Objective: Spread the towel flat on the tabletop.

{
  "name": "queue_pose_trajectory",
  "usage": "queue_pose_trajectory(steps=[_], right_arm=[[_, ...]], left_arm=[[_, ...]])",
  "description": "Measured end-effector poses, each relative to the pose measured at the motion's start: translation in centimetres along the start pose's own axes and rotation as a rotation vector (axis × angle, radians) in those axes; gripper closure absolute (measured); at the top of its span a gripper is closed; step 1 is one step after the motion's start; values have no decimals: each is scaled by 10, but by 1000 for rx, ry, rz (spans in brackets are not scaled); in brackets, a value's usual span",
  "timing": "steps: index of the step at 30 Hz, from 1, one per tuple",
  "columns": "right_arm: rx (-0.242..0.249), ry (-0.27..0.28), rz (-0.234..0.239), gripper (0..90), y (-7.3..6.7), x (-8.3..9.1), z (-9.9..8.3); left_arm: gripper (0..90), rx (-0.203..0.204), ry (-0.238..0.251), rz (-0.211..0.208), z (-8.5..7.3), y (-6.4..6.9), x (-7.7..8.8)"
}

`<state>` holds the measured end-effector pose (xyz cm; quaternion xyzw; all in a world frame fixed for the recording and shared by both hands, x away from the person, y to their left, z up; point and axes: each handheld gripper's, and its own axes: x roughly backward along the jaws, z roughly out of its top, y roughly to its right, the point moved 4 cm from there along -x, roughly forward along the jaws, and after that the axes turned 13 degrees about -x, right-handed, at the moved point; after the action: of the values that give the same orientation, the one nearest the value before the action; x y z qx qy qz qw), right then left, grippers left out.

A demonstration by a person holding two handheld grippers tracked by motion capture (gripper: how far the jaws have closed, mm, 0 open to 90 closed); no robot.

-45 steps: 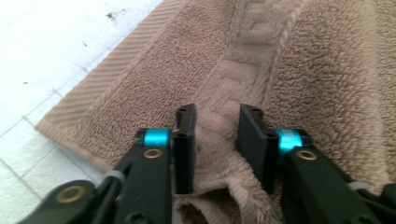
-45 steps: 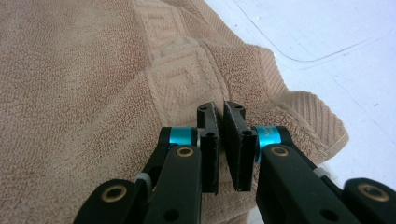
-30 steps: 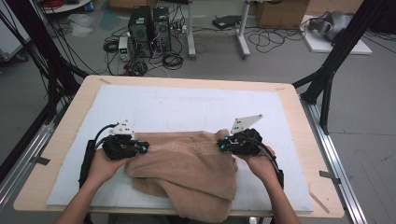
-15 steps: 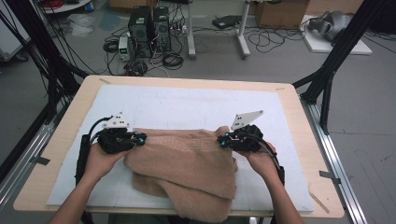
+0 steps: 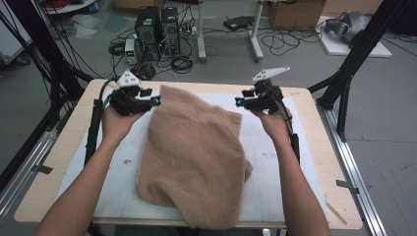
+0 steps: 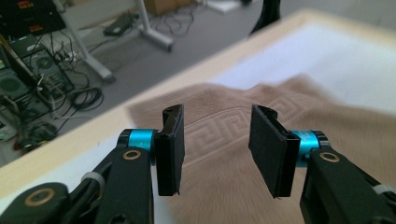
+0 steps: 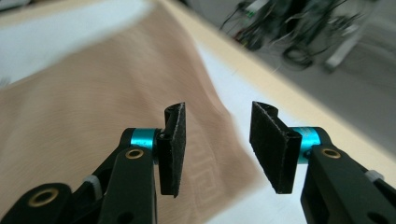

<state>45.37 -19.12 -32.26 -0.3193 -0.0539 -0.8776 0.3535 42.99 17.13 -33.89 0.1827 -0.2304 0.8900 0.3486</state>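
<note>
Jaws on my left gripper (image 6: pixel 215 154) stand partly spread with nothing between the pads; they have just been opening, and the beige towel (image 6: pixel 280 135) lies below and beyond them, its woven key-pattern border showing through the gap. Nothing is pinched there. My right gripper (image 7: pixel 215 151) reads the same way: its jaws have just been opening too, they stand apart with air between the pads, and the towel's edge runs under the gap, lying on the white mat (image 7: pixel 243 88). From the high view I see the left gripper (image 5: pixel 155 101) just beside the towel's far left corner and the right gripper (image 5: pixel 238 102) just off its far right corner, both lifted clear of the cloth. The towel (image 5: pixel 194 157) lies spread along the middle of the white mat, far edge near the back of the table (image 5: pixel 54 162), near end bunched and hanging a little over the front edge. Beyond the table I see computer towers (image 5: pixel 157 24) and loose cables (image 5: pixel 182 61) on the floor, and black frame struts (image 5: pixel 349 73) at the right. Nothing stands between either gripper and the towel.
</note>
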Motion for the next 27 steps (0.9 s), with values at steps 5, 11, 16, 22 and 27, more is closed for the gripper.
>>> queue_pose_trajectory(steps=[5, 11, 16, 22, 27], right_arm=[[10, -52, 69, 541, -21, -11, -49], [32, -37, 178, 522, -54, 3, -92], [67, -54, 226, 513, -80, 10, -121], [98, -87, 269, 511, -106, 15, -155], [126, -161, 255, 552, -110, 1, -180]], left_arm=[[543, 27, -54, -71, -47, 23, 1], [505, -4, -44, -119, -73, 58, 20], [475, -40, -52, -162, -92, 88, 33], [445, -46, -65, -206, -115, 117, 47], [530, -75, -184, -273, -135, 131, 39]])
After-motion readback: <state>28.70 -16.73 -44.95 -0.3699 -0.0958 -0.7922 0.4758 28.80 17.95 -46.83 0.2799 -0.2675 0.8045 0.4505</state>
